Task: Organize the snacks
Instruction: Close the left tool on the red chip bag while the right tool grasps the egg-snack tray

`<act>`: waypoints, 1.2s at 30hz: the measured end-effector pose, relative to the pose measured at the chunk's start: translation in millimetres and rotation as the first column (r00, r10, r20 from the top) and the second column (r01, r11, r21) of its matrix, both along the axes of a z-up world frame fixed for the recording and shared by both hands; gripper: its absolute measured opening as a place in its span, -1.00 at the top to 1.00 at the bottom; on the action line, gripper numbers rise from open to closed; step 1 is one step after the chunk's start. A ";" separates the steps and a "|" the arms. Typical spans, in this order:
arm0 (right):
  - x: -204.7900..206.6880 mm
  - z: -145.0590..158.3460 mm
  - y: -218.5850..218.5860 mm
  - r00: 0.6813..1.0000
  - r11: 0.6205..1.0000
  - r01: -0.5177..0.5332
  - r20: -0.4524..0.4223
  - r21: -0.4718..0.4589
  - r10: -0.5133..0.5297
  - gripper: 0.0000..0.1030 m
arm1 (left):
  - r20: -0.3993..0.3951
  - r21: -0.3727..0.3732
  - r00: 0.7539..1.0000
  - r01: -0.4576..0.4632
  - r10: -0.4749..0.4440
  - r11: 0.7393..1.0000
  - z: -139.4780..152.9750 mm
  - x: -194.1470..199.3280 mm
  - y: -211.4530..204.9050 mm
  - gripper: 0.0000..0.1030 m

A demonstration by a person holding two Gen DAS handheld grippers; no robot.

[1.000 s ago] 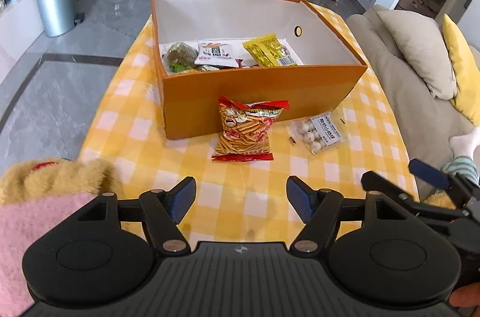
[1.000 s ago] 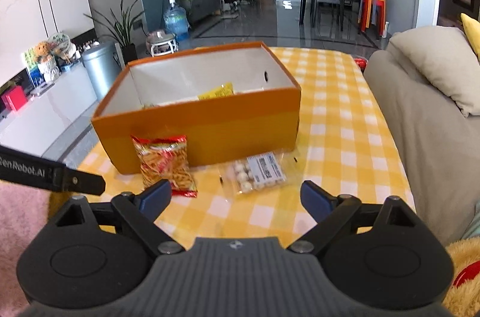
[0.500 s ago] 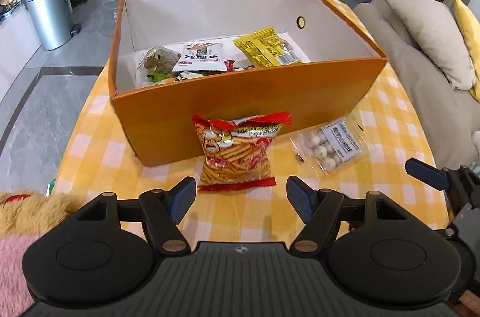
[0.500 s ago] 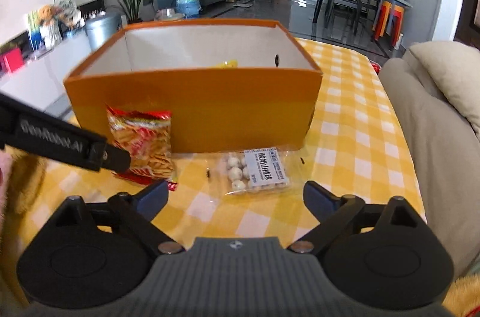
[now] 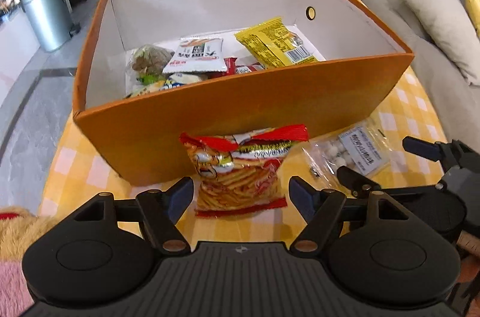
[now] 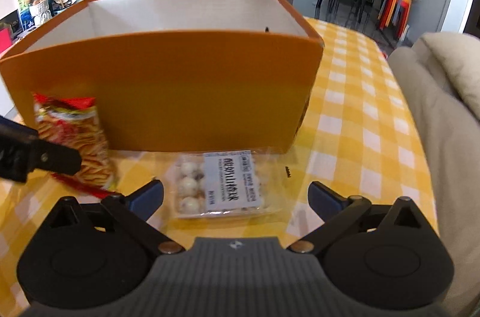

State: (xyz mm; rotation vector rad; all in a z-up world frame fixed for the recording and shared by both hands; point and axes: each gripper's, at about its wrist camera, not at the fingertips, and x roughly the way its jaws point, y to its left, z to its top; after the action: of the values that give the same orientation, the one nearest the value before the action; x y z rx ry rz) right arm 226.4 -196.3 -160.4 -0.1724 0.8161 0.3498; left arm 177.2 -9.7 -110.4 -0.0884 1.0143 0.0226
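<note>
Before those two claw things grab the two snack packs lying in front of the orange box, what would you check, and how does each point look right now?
1. Left gripper lined up on the red snack bag: ok, its fingers are opening with the bag's lower part between them.
2. Right gripper lined up on the clear pack of white balls: ok, its fingers are opening either side of it.
3. Fingers touching the packs yet: not ok, no grip shows.
4. Room in the orange box: ok, bare floor shows beyond the snacks inside.
5. Grippers clear of each other: cannot tell, they sit close side by side.
</note>
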 end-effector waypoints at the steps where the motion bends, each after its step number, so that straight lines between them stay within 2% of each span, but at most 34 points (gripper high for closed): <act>1: 3.8 -1.8 -1.6 1.000 1.000 -0.002 -0.006 0.006 0.002 -0.92 | 0.007 0.013 1.000 -0.001 0.001 1.000 -0.7 1.0 -1.1 -0.65; 4: 12.2 -5.8 -4.8 1.000 1.000 -0.007 -0.017 0.026 0.008 -0.92 | 0.018 0.025 1.000 0.000 0.000 1.000 -3.2 3.9 -2.6 -0.64; 6: 15.3 -8.0 -4.8 1.000 0.999 -0.009 -0.019 0.041 0.010 -0.92 | 0.017 0.026 1.000 -0.002 0.001 1.000 -5.0 4.4 -3.9 -0.47; 9: 19.5 -10.7 -4.3 1.000 0.999 -0.012 -0.019 0.052 0.013 -0.92 | 0.010 0.032 1.000 -0.002 0.002 0.999 -8.0 5.5 -4.9 -0.44; 15: 19.2 -15.6 -0.3 0.999 0.997 -0.019 -0.040 0.072 0.022 -0.93 | -0.002 -0.002 1.000 -0.015 0.015 1.000 -8.9 7.7 -0.3 -0.28; 25: 18.0 -15.7 -2.0 0.999 0.998 -0.035 -0.033 0.059 0.037 -0.92 | -0.039 0.010 0.998 -0.039 0.039 0.999 -9.0 17.3 -4.8 -0.28; 32: 15.2 -14.9 -2.1 0.998 0.997 -0.044 -0.048 0.059 0.047 -0.78 | -0.052 0.015 0.997 -0.052 0.053 0.999 -9.5 20.7 -6.6 -0.28; 33: 15.4 -14.3 -2.1 0.998 0.997 -0.046 -0.050 0.059 0.049 -0.77 | -0.054 0.016 0.997 -0.052 0.053 0.999 -9.4 20.8 -6.7 -0.26; 34: 15.5 -13.9 -2.2 0.997 0.997 -0.047 -0.052 0.060 0.050 -0.75 | -0.056 0.016 0.997 -0.051 0.052 0.999 -9.3 21.0 -6.4 -0.19; 35: 15.7 -13.4 -2.4 0.997 0.997 -0.047 -0.054 0.060 0.050 -0.73 | -0.061 0.019 0.997 -0.046 0.047 0.999 -9.6 21.3 -6.8 -0.03; 36: 16.1 -12.7 -2.4 0.997 0.997 -0.046 -0.058 0.060 0.049 -0.72 | -0.065 0.017 0.997 -0.038 0.039 0.999 -9.9 21.6 -7.3 0.01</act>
State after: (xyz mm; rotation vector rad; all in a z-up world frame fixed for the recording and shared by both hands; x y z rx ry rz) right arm 242.6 -198.7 -173.2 -0.1273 0.8603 0.4250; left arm 198.7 -17.0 -120.4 -0.0933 1.0775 0.0688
